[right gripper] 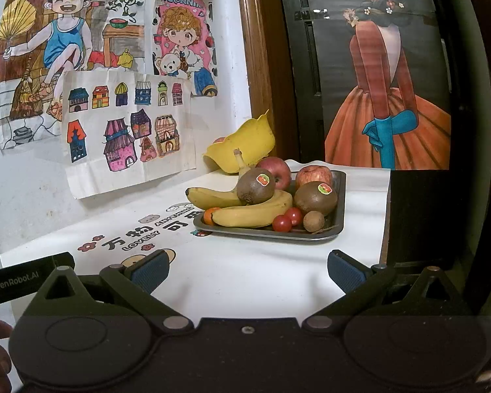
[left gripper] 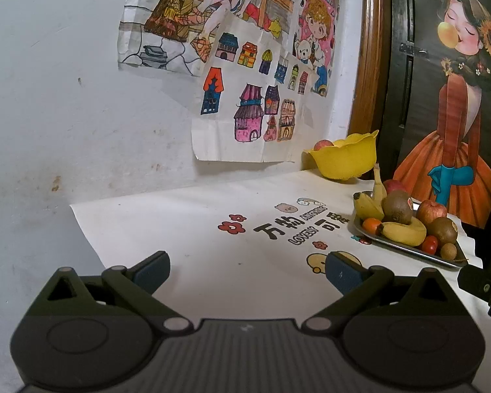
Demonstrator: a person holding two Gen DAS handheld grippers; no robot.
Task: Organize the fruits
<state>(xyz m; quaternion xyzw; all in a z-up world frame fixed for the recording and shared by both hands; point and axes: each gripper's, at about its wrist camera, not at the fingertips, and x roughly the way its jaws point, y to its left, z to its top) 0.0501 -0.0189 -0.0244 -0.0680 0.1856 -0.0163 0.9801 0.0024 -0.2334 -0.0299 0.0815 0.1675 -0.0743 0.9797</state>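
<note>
A metal tray (right gripper: 338, 196) (left gripper: 409, 251) on the white table cover holds bananas (right gripper: 252, 213) (left gripper: 404, 231), two kiwis (right gripper: 256, 186) (left gripper: 397, 206), two apples (right gripper: 312, 175) (left gripper: 431, 211), cherry tomatoes (right gripper: 282, 223), a small orange (right gripper: 209, 215) and a longan (right gripper: 313, 221). Behind the tray, a yellow bowl (right gripper: 245, 147) (left gripper: 343, 159) holds one apple (left gripper: 323, 145). My left gripper (left gripper: 248, 270) is open and empty over the bare cover, left of the tray. My right gripper (right gripper: 247, 270) is open and empty just in front of the tray.
The table cover (right gripper: 245, 278) carries printed letters and flowers. Drawings (left gripper: 245, 108) hang on the wall behind. A dark door with a poster (right gripper: 386, 82) stands right of the table, whose right edge lies near the tray. The left gripper's body (right gripper: 26, 280) shows at left.
</note>
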